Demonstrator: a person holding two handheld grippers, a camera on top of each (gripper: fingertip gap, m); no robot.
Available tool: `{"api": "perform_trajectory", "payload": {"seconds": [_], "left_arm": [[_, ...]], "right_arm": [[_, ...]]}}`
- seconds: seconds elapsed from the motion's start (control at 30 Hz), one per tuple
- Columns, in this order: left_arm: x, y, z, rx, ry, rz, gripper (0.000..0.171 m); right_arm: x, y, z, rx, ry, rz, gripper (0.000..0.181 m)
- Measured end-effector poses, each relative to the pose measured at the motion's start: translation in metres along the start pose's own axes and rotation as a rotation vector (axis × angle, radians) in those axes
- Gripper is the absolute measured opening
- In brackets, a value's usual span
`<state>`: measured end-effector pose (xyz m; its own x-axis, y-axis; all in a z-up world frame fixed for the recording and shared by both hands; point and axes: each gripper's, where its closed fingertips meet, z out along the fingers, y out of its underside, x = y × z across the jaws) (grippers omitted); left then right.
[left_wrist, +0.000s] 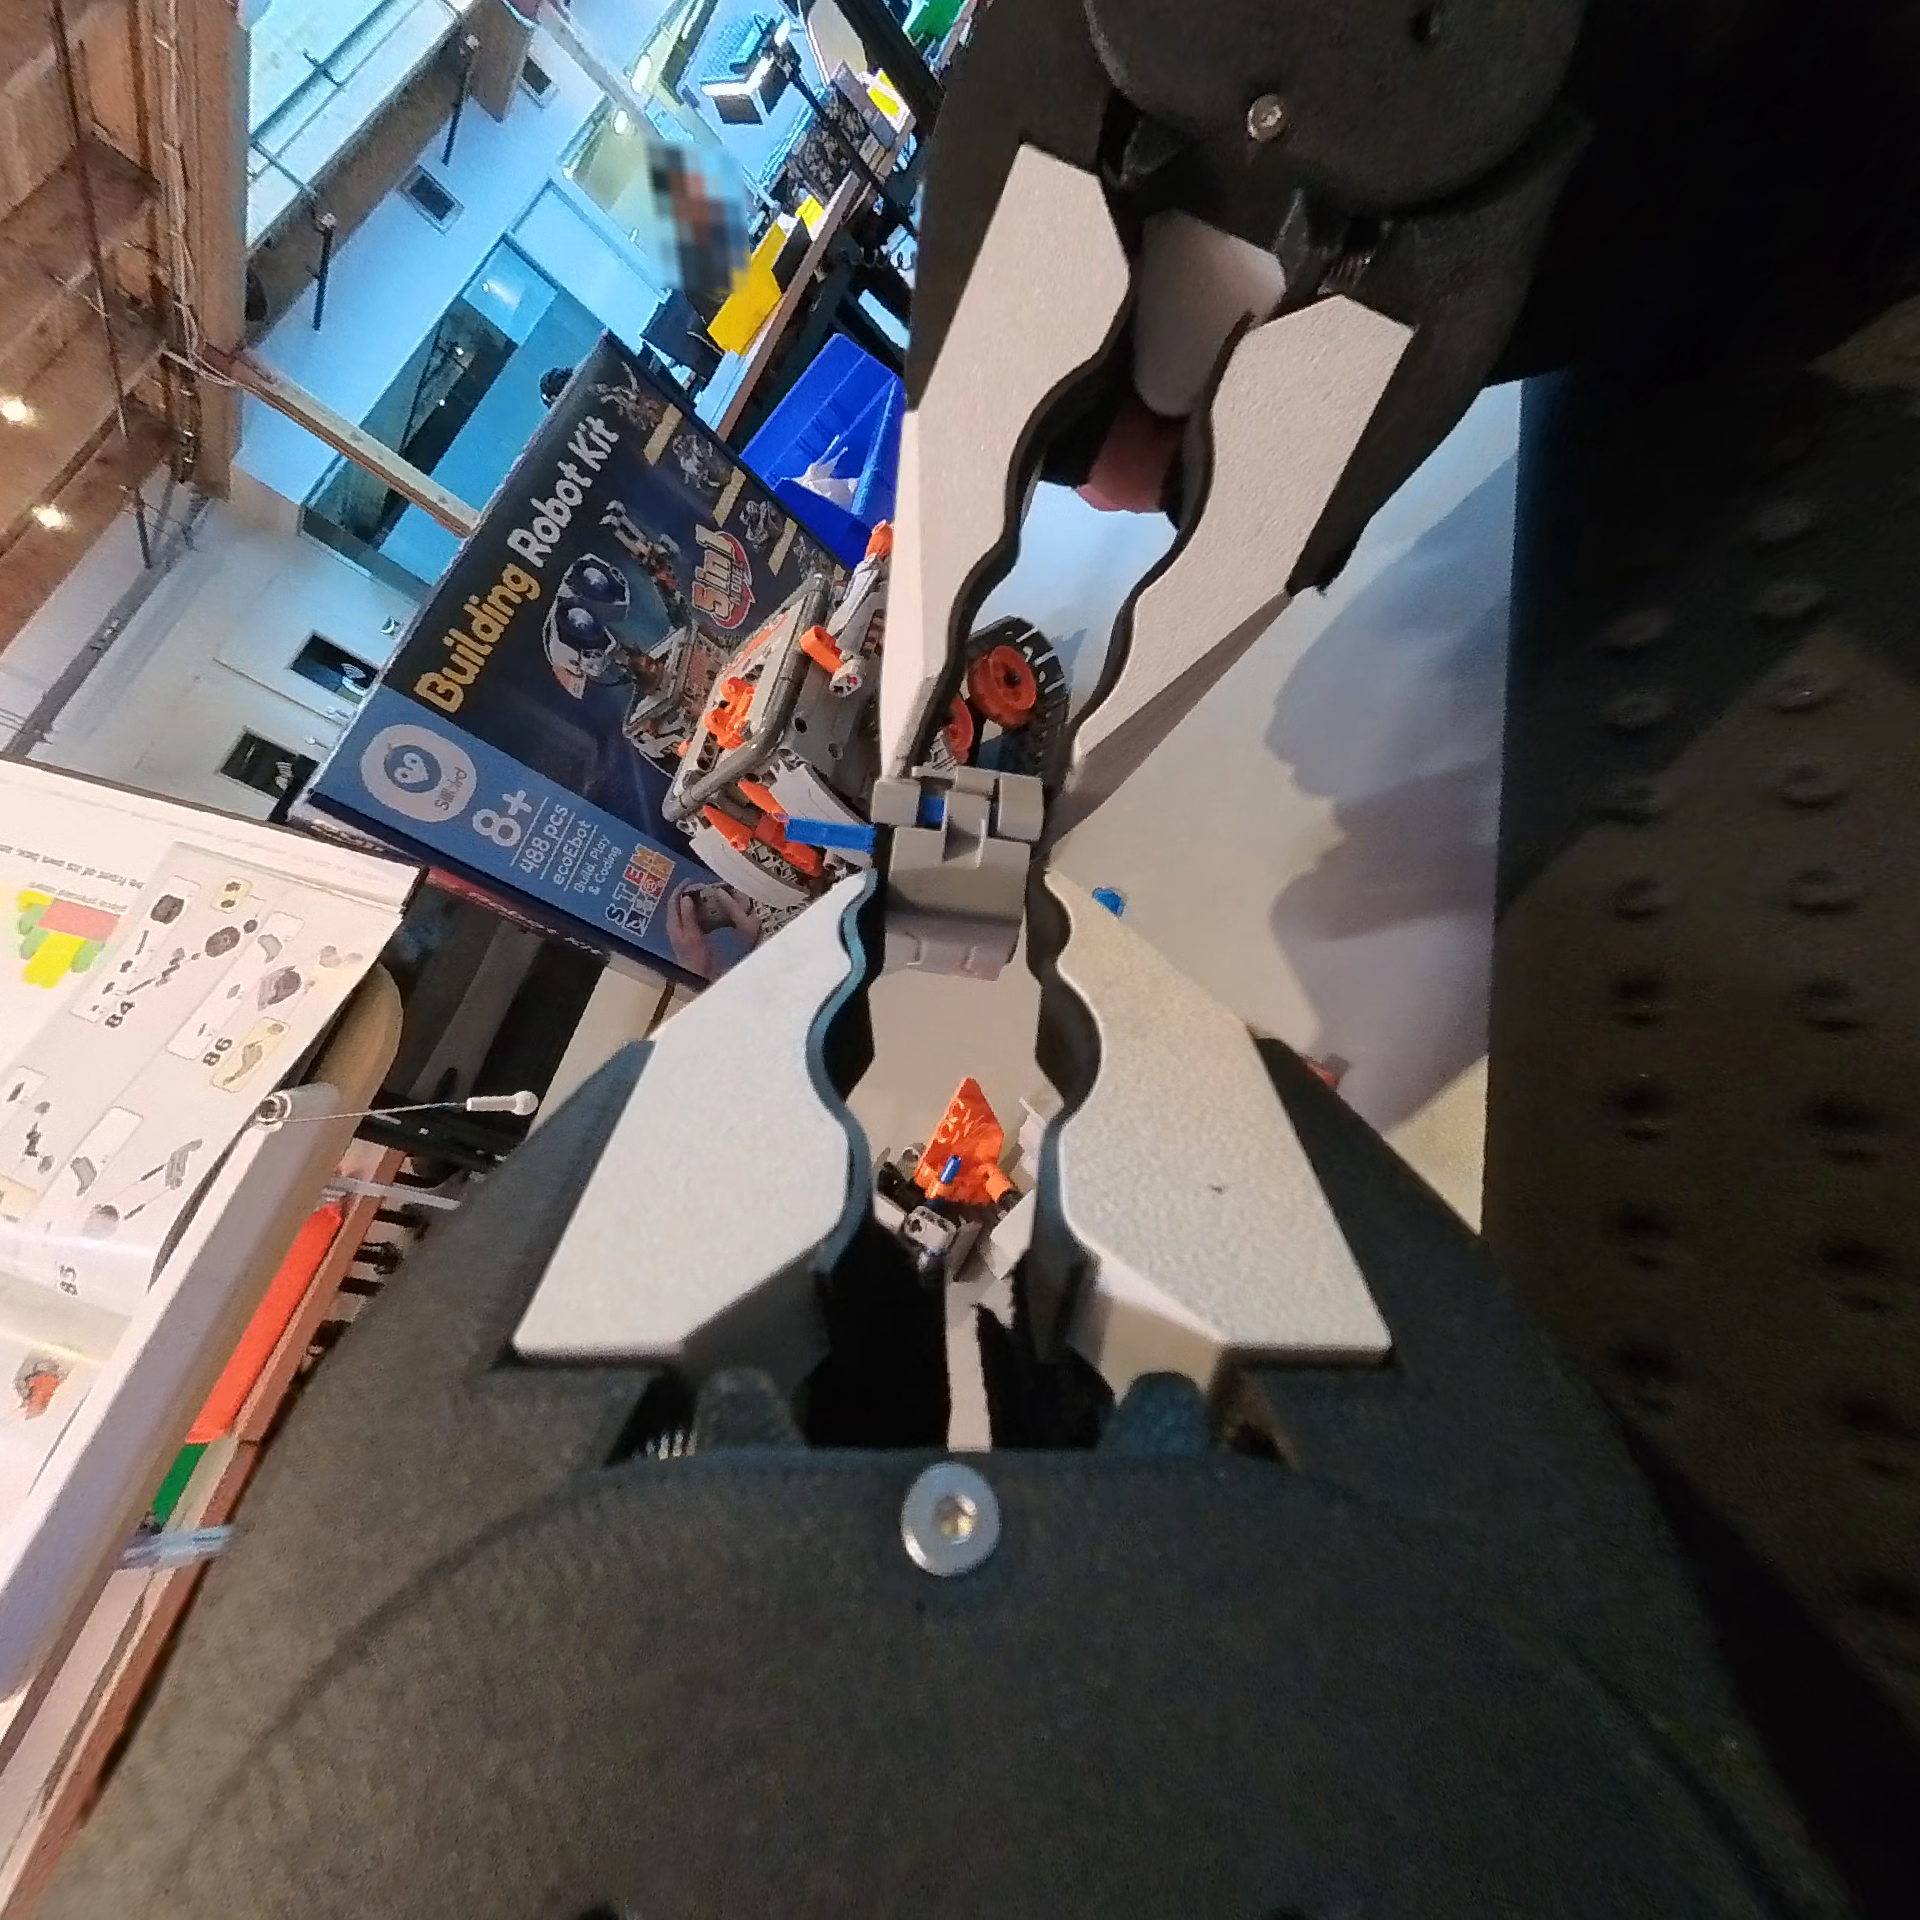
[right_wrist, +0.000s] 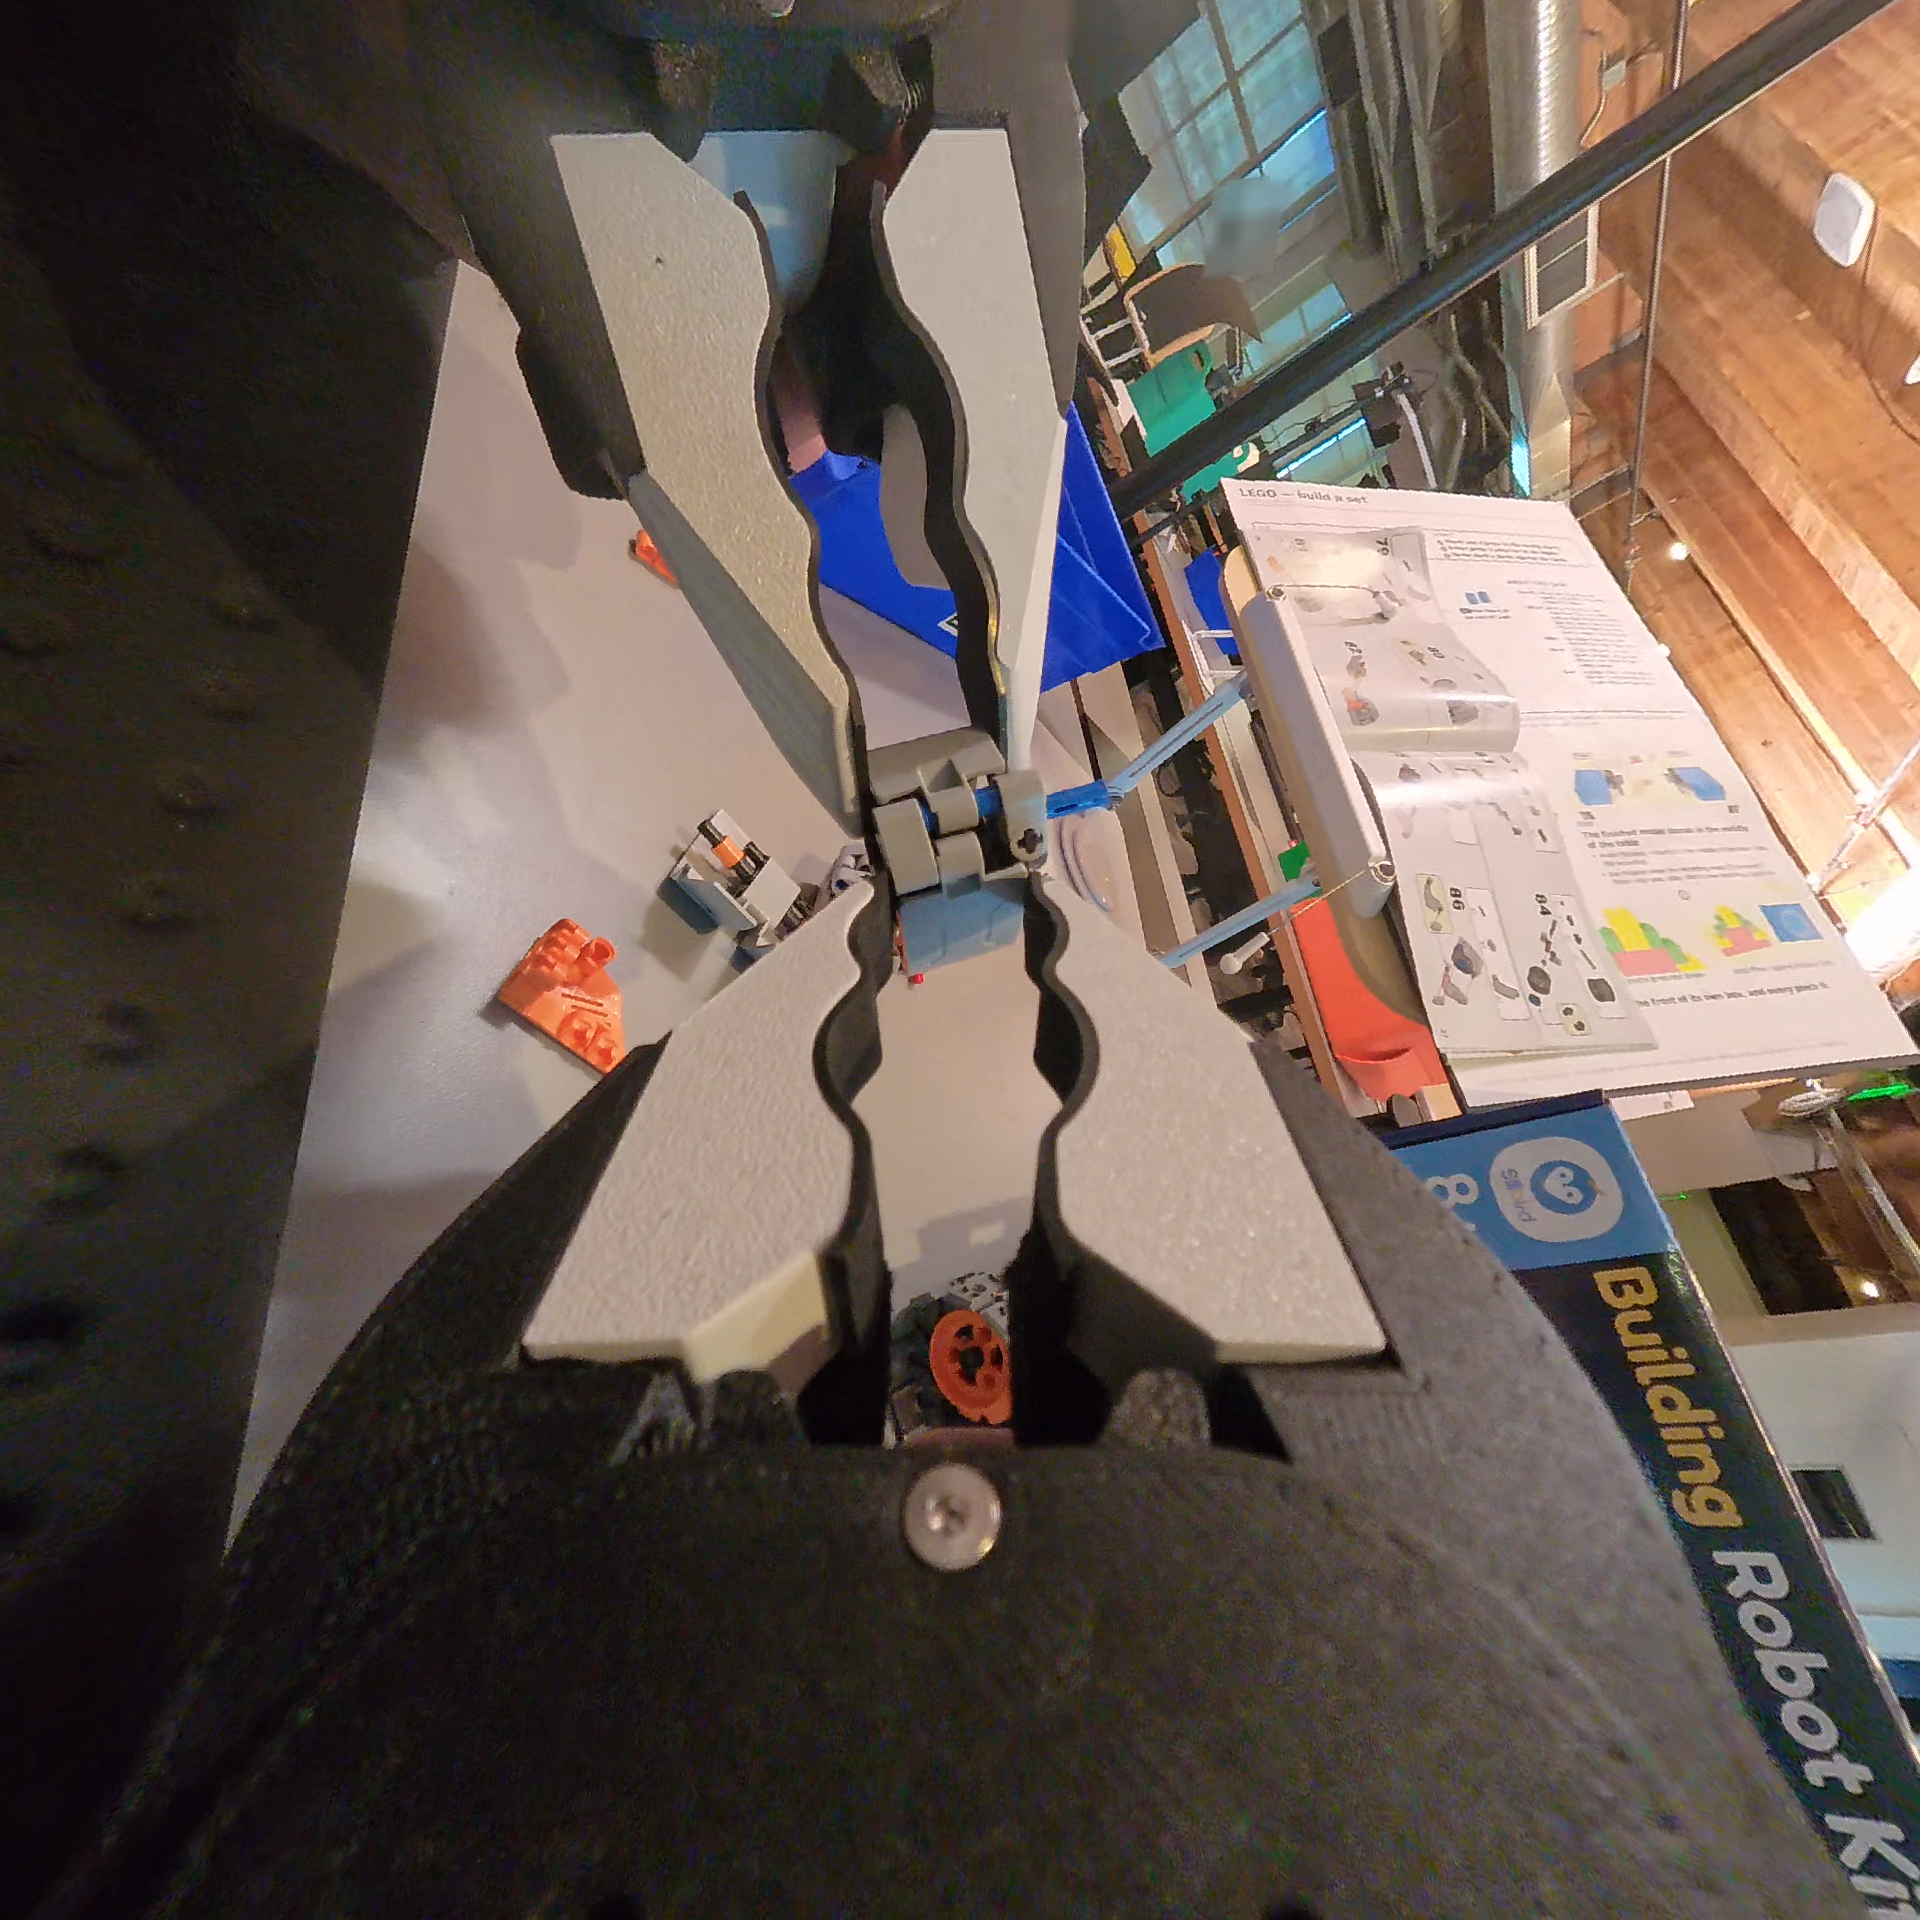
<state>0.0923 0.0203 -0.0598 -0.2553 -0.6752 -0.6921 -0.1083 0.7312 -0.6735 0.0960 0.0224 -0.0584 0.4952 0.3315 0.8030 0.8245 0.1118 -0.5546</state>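
Left wrist view: left gripper and right gripper both pinch one small grey block assembly tip to tip, blue pin jutting sideways, unseated.

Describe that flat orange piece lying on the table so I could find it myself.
On the grey table, look beside the right gripper, which meets the left gripper on a grey brick assembly. The orange wedge plate lies flat there, alone; the small grey block nearby is boxier.
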Motion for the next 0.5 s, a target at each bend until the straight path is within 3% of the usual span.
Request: {"api": "perform_trajectory", "payload": {"seconds": [0.5], "left_arm": [[-0.0021,-0.0062,-0.0031,0.053,0.027,-0.081,0.024]], "right_arm": [[0.0039,-0.005,-0.0038,0.043,-0.009,0.055,0.022]]}}
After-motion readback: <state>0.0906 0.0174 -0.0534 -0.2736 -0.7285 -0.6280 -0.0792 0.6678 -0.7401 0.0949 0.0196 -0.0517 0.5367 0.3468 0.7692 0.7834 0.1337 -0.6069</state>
